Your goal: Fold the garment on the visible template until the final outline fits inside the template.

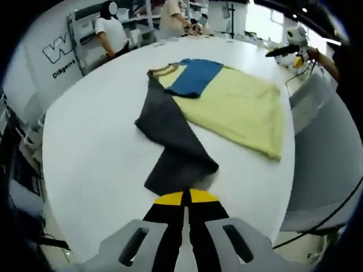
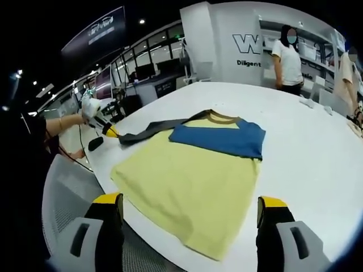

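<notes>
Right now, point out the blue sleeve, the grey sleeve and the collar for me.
blue sleeve (image 2: 218, 139): right gripper view, middle of the folded-over blue panel.
grey sleeve (image 1: 176, 141): left gripper view, middle of the dark cloth pulled toward the left tool.
collar (image 2: 222, 117): right gripper view, front of the brown neck band.

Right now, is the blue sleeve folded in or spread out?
Folded in. The blue sleeve lies across the yellow shirt, while the grey sleeve is stretched out, pinched by the left hand-held gripper.

Your white worktop (image 2: 317, 153) carries the yellow garment (image 2: 187, 187) (blue sleeve folded across, grey sleeve stretched out) lying flat.
</notes>
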Available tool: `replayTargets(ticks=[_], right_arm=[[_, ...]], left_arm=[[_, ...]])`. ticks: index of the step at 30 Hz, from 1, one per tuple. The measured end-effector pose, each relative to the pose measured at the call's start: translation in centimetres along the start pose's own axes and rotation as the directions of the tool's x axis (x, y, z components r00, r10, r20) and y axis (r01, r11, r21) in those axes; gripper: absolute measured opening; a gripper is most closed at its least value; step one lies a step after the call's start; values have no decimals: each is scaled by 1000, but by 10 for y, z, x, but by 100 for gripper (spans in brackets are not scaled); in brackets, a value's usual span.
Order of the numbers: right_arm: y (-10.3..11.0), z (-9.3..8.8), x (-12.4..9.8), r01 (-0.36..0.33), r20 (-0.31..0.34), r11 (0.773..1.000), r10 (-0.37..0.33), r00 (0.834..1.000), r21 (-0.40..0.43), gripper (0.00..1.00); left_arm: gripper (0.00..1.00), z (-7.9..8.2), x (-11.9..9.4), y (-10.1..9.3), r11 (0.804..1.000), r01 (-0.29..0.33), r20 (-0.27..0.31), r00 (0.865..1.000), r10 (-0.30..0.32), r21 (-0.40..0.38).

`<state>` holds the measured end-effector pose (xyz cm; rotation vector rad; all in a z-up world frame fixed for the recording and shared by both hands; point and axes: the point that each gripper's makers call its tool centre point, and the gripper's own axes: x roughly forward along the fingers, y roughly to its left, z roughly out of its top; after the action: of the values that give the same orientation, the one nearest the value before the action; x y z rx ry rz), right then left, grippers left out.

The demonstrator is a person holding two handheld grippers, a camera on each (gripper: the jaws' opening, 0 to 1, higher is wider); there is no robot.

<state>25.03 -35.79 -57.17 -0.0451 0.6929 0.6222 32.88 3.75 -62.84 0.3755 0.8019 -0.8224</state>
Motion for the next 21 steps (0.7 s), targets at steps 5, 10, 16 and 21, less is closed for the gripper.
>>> replayTargets(ticks=[5, 10, 16, 21], right_arm=[[3, -1, 1, -14, -7, 1000, 14, 1000, 11, 98], [4, -3, 2, -16, -10, 1000, 16, 1000, 6, 98], [2, -2, 0, -8, -2, 1000, 8, 1000, 8, 98], [1, 0, -1, -13, 11, 1000, 12, 1000, 28, 98]], left_arm=[[0, 14, -10, 25, 992, -89, 63, 993, 95, -92], [0, 22, -14, 40, 974, -118, 90, 986, 138, -192], [0, 27, -14, 58, 945, -171, 96, 974, 204, -279], [0, 29, -16, 78, 893, -231, 84, 955, 284, -387]])
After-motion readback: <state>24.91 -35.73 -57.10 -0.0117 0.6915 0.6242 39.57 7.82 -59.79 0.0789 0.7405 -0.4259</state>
